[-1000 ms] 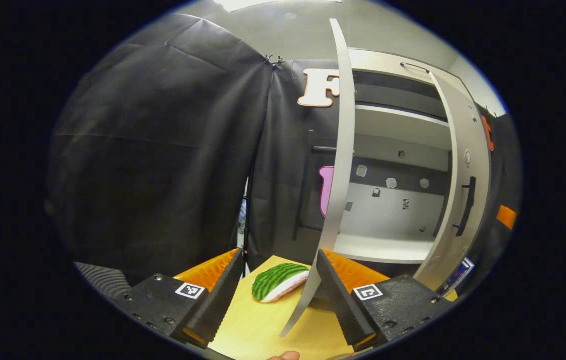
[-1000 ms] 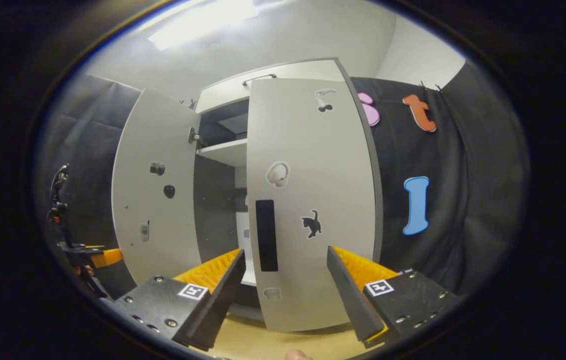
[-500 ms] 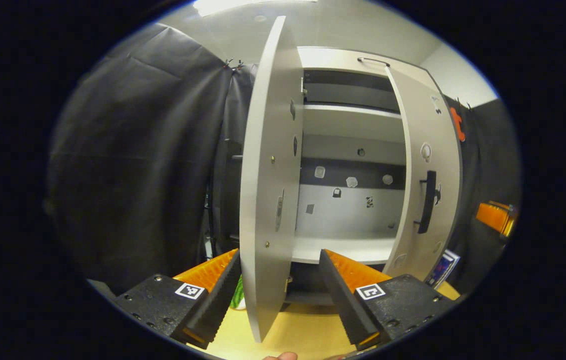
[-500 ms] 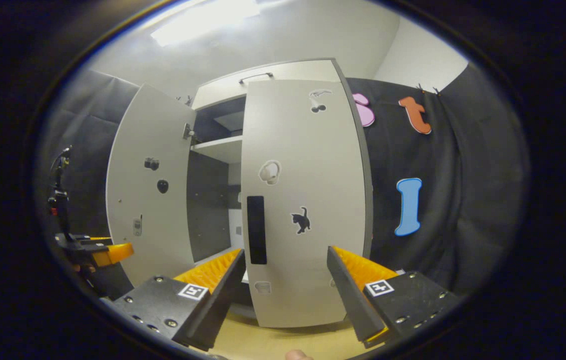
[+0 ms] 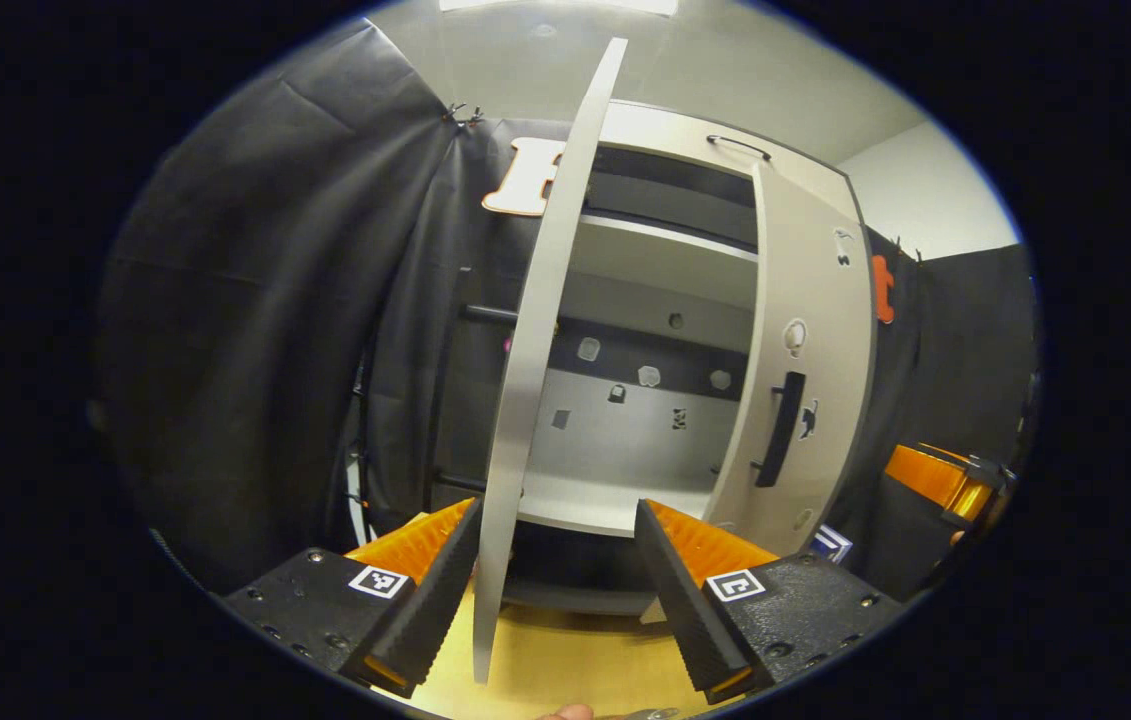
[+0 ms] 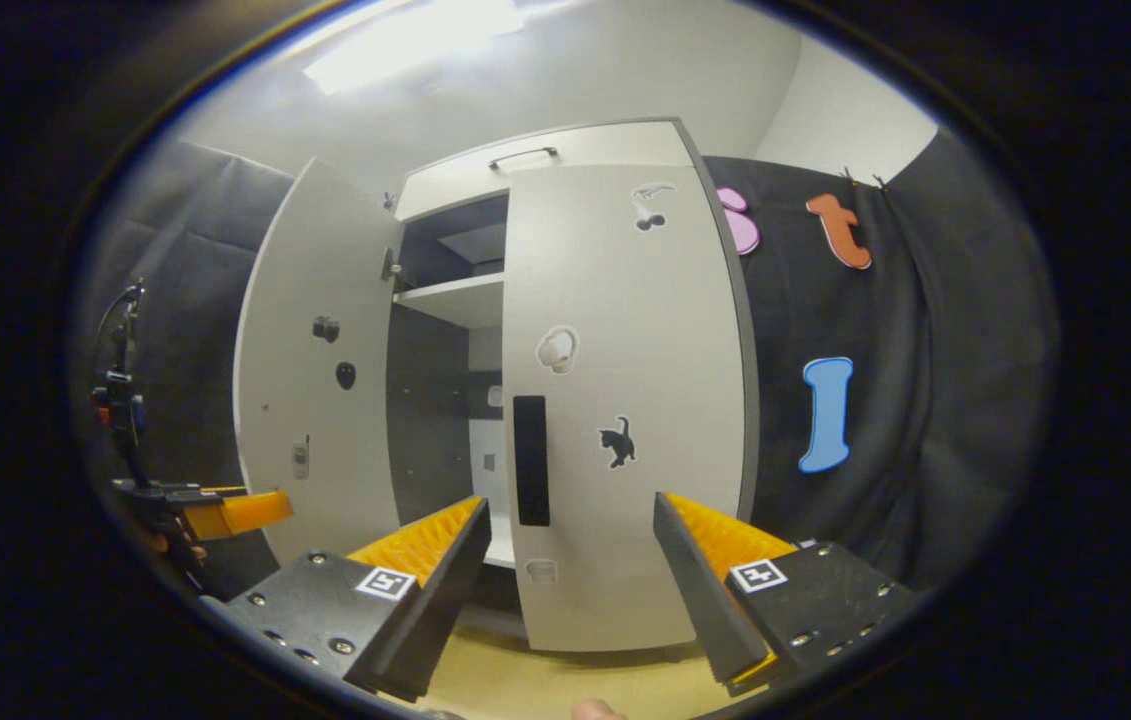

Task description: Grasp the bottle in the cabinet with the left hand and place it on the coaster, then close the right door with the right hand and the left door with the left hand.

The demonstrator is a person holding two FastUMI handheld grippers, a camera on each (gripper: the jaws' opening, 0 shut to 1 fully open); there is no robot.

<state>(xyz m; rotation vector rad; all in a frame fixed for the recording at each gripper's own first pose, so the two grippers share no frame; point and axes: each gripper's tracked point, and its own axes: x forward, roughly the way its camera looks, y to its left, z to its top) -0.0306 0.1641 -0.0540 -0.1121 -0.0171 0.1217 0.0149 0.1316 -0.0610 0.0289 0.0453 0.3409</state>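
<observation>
In the left gripper view the left door (image 5: 535,330) stands edge-on, swung open. Its lower edge runs down between the fingers of my left gripper (image 5: 555,560), close beside the left finger (image 5: 435,590). That gripper is open and I cannot tell if it touches the door. The right door (image 5: 810,330), with its black handle (image 5: 780,430), is turned most of the way across the cabinet. In the right gripper view the right door (image 6: 645,330) faces me just beyond my open right gripper (image 6: 570,570), and the left door (image 6: 315,350) hangs open.
The cabinet's white lower shelf (image 5: 595,505) and upper shelf (image 6: 455,295) are bare where they show. A yellow wooden tabletop (image 5: 575,655) lies under both grippers. The other gripper's orange finger (image 6: 240,510) sits by the left door, and an orange finger (image 5: 930,478) is at the far right.
The left gripper has swung toward the cabinet, so the green striped object on the table has left its view. The right door now shows more of its face. The right gripper barely moved.
</observation>
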